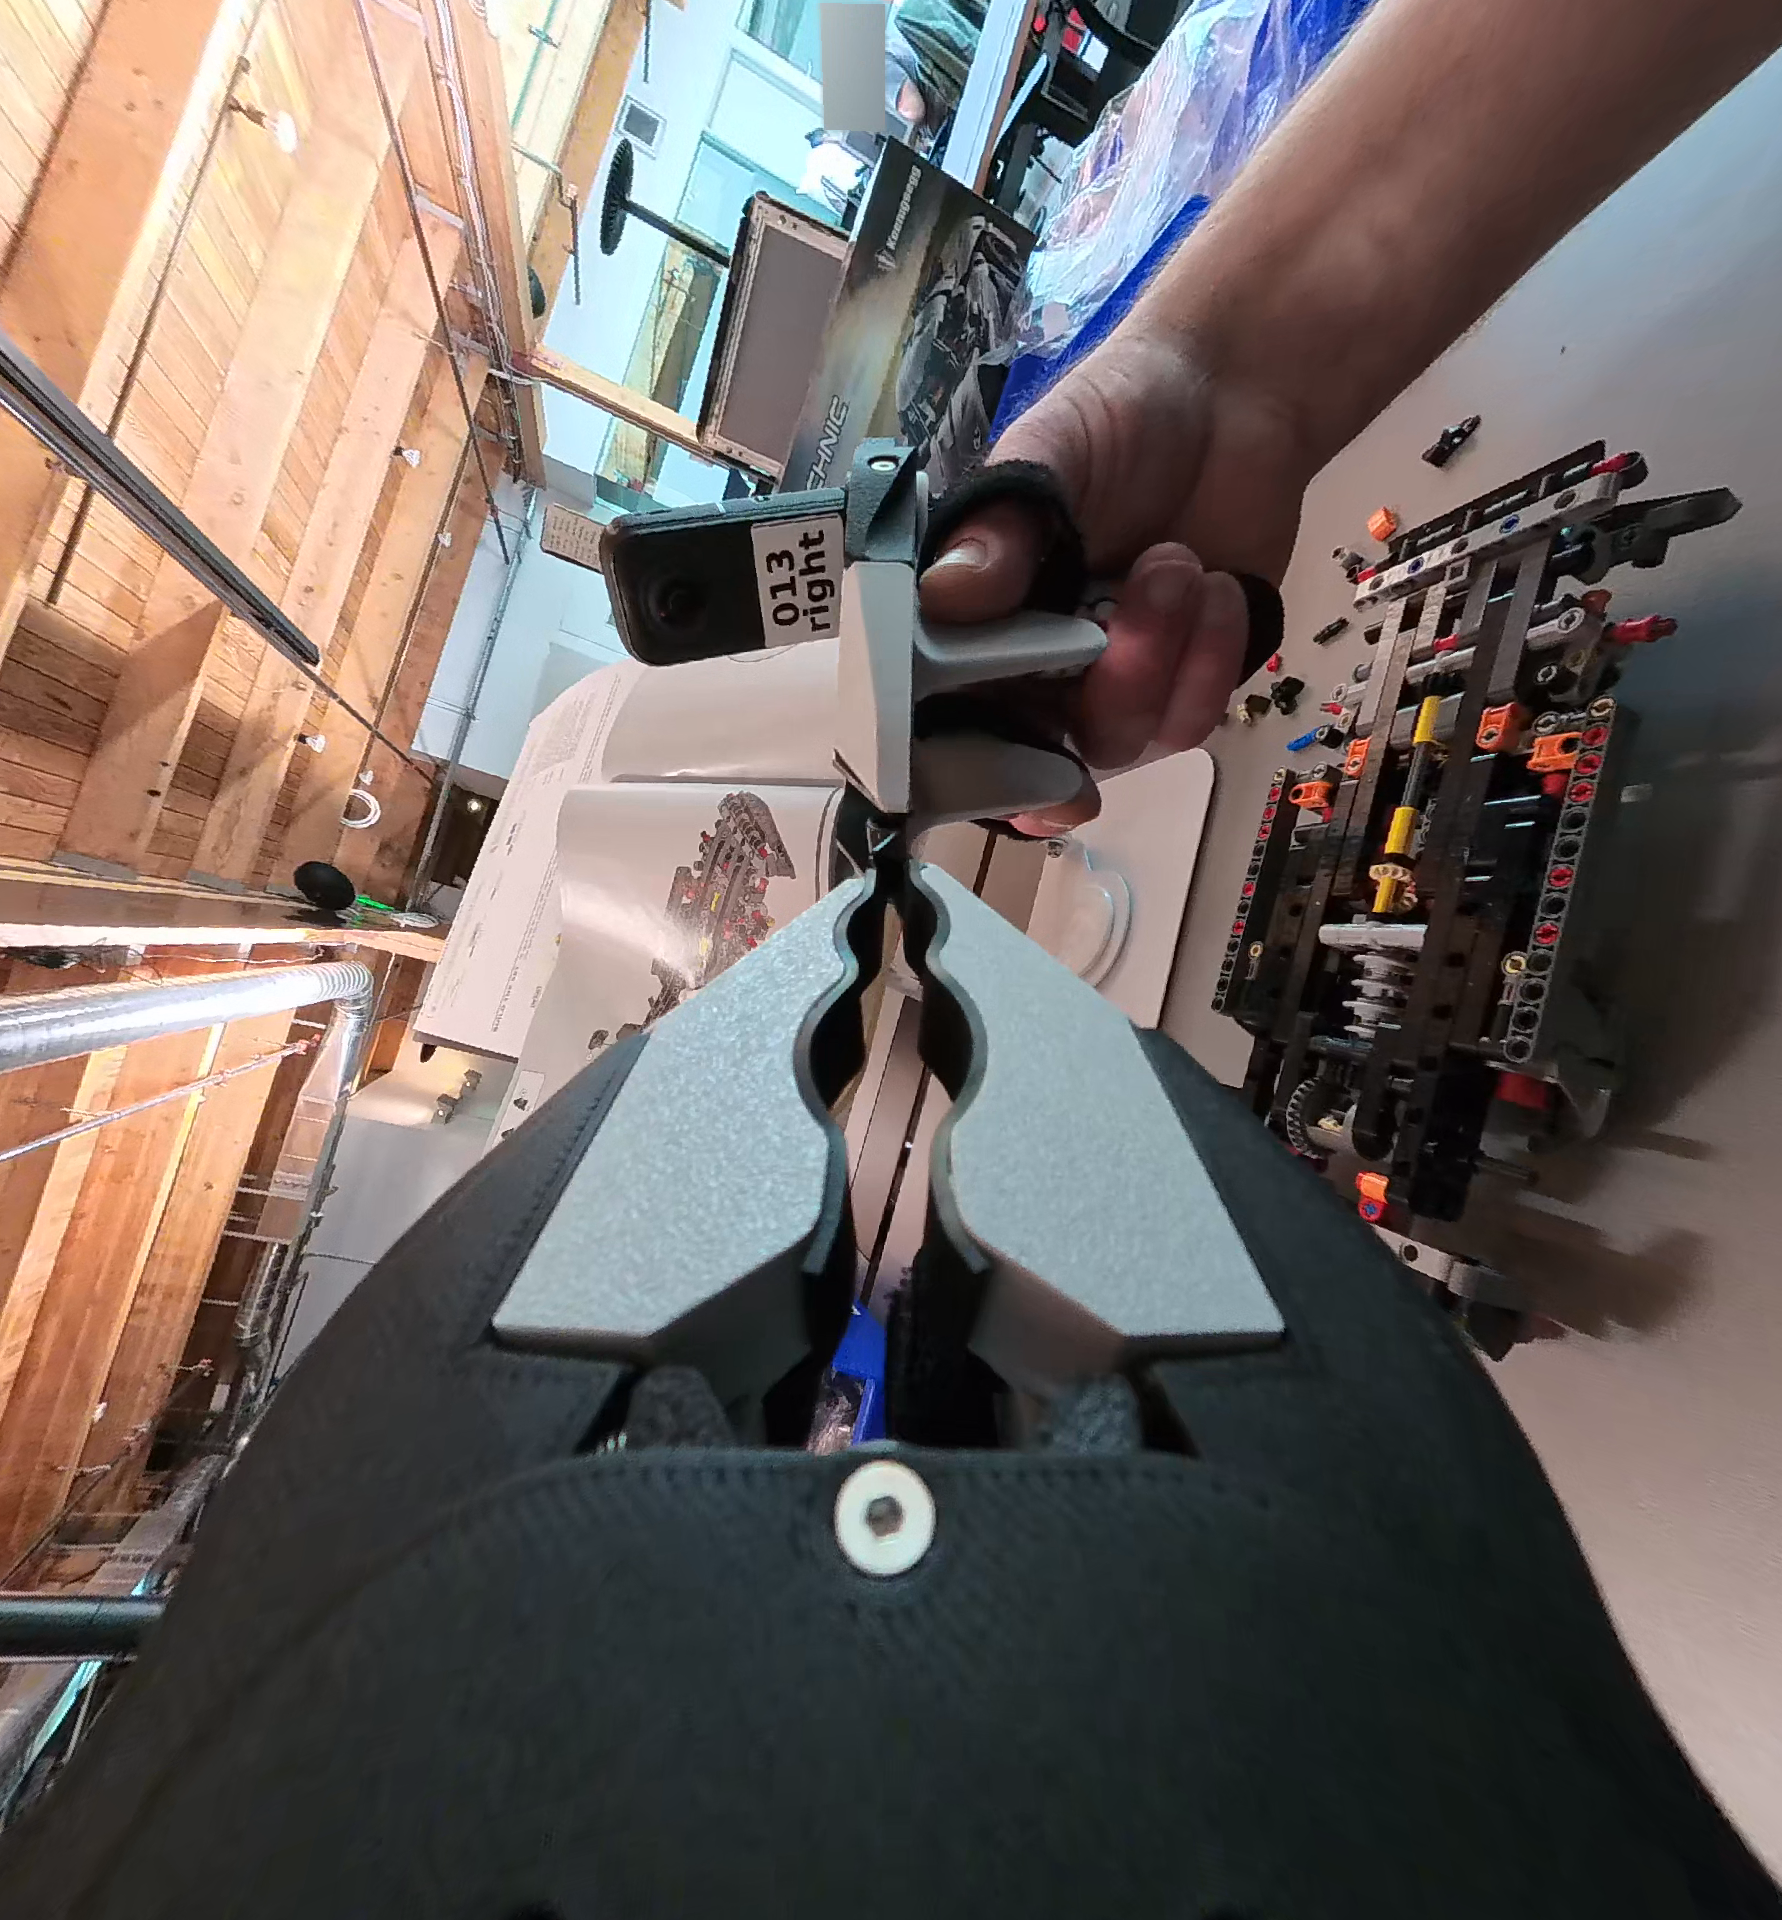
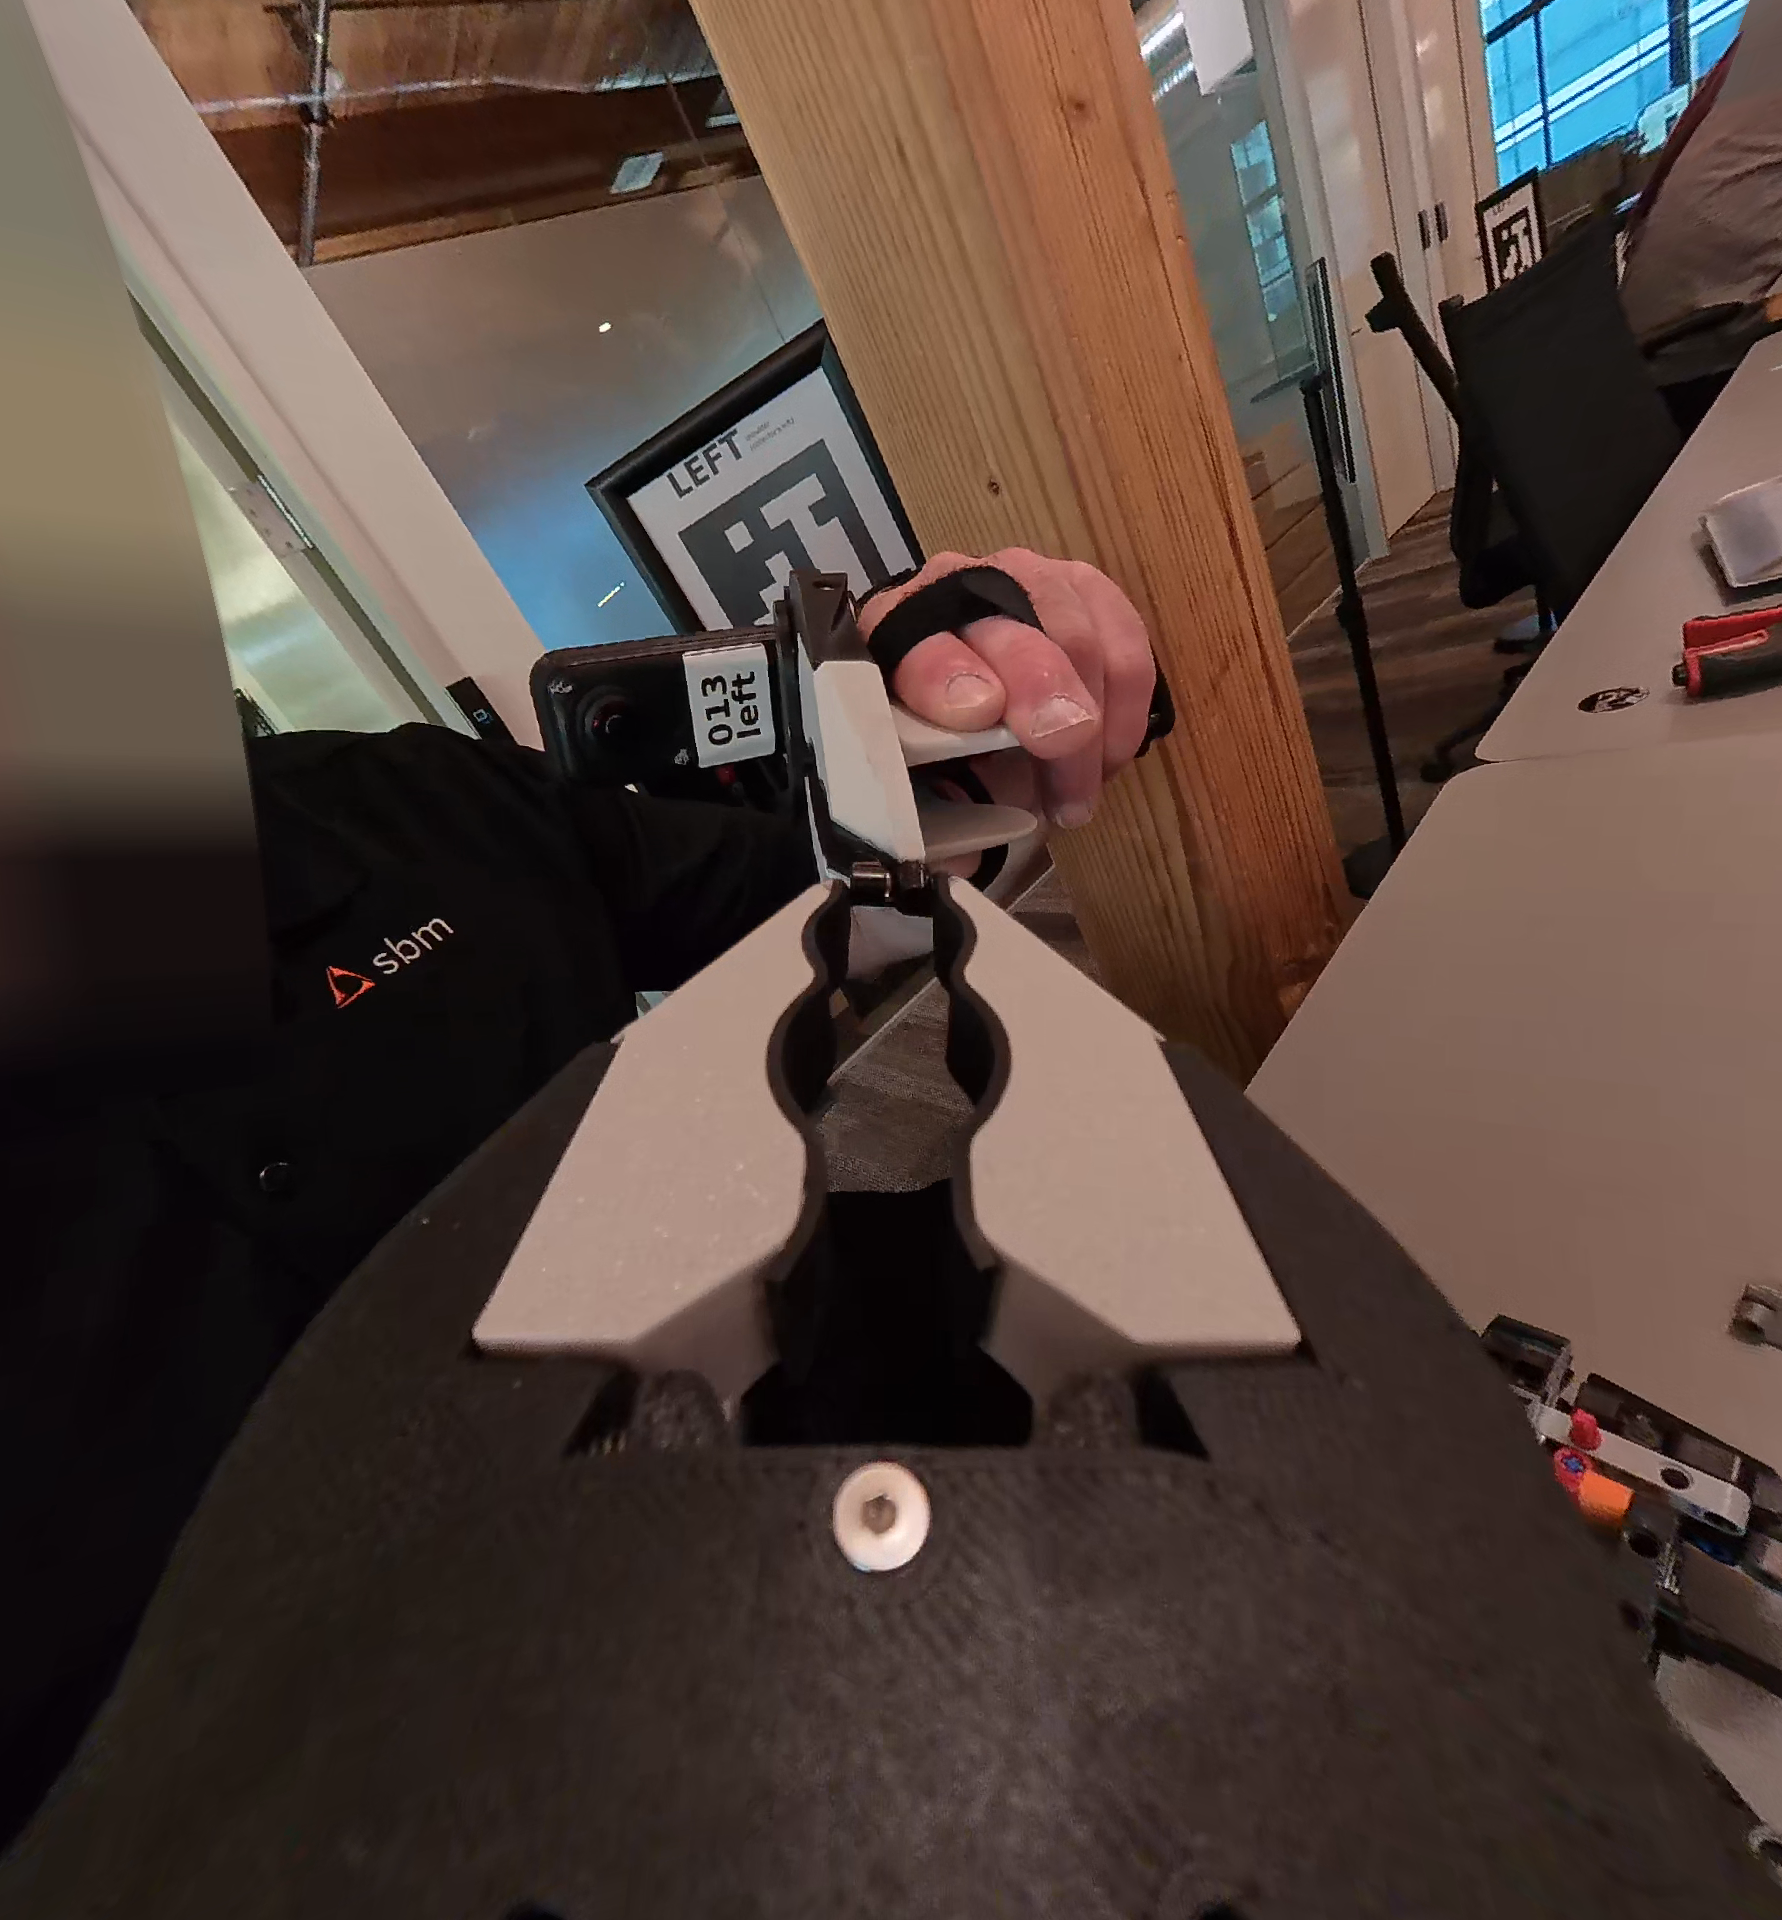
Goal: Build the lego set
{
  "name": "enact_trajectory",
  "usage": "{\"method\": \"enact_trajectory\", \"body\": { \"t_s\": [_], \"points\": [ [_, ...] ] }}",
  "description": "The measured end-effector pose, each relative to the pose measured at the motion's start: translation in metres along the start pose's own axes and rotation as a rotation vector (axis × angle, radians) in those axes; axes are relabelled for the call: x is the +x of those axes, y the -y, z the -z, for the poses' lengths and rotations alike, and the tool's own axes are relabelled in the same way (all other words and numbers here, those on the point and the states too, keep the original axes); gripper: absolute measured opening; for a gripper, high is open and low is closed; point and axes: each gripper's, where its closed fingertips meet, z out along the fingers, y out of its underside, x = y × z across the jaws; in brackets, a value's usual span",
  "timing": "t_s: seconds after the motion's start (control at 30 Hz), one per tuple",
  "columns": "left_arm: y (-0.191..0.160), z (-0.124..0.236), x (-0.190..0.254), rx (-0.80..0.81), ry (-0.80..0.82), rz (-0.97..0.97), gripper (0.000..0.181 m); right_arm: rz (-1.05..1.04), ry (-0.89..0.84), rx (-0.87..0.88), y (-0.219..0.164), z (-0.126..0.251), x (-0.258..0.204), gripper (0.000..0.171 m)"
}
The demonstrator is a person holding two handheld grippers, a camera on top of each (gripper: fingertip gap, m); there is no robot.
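Pinching small dark lego piece [image 2: 892, 885] tip-to-tip: left gripper [image 1: 892, 894], right gripper [image 2: 889, 899], wavy grey fingers.

This looks like an office. A big wooden post [image 2: 1022, 499] stands just behind the left gripper [image 2: 892, 883]. Glass walls [image 2: 1251, 239], long gray desks [image 2: 1593, 935] and a black office chair [image 2: 1552, 436] sit off to its right.
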Motion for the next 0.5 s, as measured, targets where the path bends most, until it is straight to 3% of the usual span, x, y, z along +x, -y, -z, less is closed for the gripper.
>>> {"method": "enact_trajectory", "body": {
  "t_s": [0.5],
  "points": [
    [-0.007, 0.004, 0.009, -0.046, -0.060, -0.003, 0.000, -0.029, -0.066, 0.024, -0.001, 0.001, 0.013, 0.024]
  ]
}}
